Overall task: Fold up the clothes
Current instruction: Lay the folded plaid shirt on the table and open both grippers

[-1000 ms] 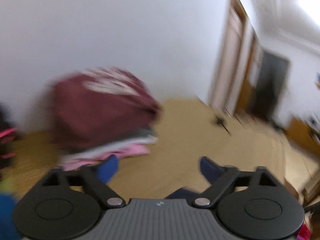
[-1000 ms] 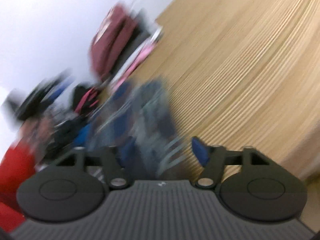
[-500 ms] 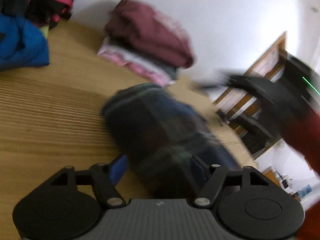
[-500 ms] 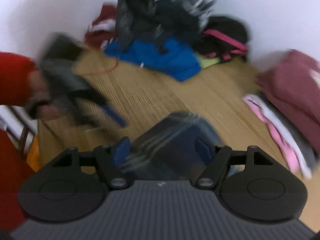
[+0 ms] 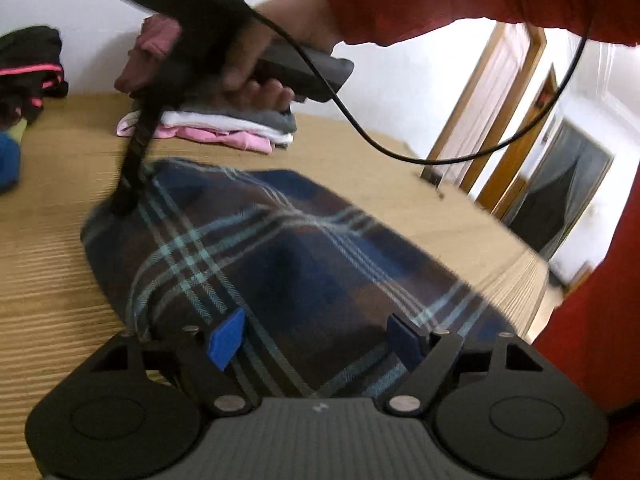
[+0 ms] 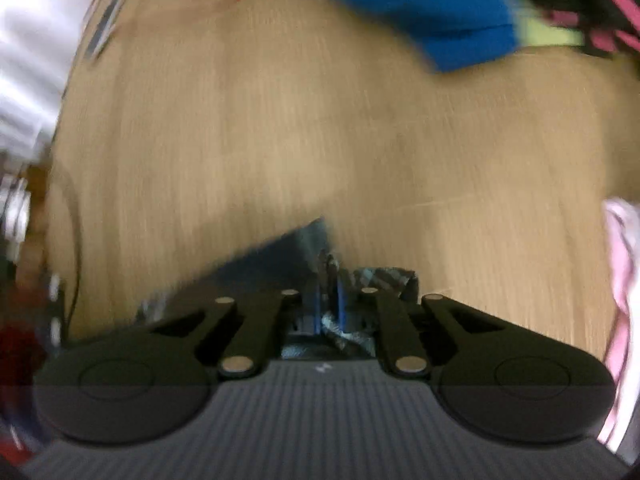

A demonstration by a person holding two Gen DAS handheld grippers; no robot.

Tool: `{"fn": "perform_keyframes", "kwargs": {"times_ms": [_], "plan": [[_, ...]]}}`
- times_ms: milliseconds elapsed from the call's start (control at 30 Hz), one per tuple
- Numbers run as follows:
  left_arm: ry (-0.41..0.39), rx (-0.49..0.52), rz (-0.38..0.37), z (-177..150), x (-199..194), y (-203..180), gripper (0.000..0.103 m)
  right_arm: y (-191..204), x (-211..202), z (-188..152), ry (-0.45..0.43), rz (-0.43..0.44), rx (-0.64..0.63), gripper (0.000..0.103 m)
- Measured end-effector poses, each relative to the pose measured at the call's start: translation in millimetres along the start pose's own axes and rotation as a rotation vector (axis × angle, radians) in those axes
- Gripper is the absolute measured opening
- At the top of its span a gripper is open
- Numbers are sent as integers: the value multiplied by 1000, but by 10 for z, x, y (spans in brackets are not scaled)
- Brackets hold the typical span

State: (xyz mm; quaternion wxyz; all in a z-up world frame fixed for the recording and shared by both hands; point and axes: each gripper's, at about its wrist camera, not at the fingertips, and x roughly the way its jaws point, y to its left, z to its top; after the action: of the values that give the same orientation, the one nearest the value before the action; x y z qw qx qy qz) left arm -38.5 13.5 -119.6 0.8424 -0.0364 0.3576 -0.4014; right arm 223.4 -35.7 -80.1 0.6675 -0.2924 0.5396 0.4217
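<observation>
A dark blue and brown plaid garment (image 5: pixel 280 256) lies bunched on the tan ribbed mat (image 5: pixel 48 280). My left gripper (image 5: pixel 316 340) hovers open over its near edge, blue pads (image 5: pixel 226 338) apart with cloth showing between them. A hand in a red sleeve holds my right gripper (image 5: pixel 122 204), whose tips press on the garment's far left corner. In the right wrist view the right gripper (image 6: pixel 330 280) is shut on a pinch of the plaid garment (image 6: pixel 384 276), close above the mat (image 6: pixel 280 140).
A folded stack of pink, white and grey clothes (image 5: pixel 224 128) with a maroon piece (image 5: pixel 152 52) on top stands behind the garment by the wall. Black-and-pink clothes (image 5: pixel 28 68) and a blue garment (image 6: pixel 440 12) lie at the far left. A doorway (image 5: pixel 500 120) opens to the right.
The right gripper, open over the plaid garment half a second ago, has dropped to the mat and shut on its corner. The left gripper has come in over the near edge, still open.
</observation>
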Motion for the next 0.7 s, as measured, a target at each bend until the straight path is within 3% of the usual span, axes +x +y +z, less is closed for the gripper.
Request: {"fn": "perform_keyframes", "kwargs": {"times_ms": [133,300,367,467,600,667,700], "plan": [[29,9,-9,-1,19,-34,78,-300,-407,-152,-234,95,243,10],[53,33,-14,54,78,-67,78,-371,-697,-619,-380,109,365,10],[43,14,-8,74,120,-58,78,-538,-583,-821,-390,64,435,10],[41,13,-2,50,164,-71,78,-794,-237,-953,-323,12,524,12],[27,-40,-28,55,13,-22,78,-930,-173,-947,-305,-162,549,16],[19,-67,-41,57,-62,2,78,-941,-313,-860,-307,-107,454,20],[16,-81,-47,58,-100,15,78,-946,-353,-759,-279,-52,403,35]]}}
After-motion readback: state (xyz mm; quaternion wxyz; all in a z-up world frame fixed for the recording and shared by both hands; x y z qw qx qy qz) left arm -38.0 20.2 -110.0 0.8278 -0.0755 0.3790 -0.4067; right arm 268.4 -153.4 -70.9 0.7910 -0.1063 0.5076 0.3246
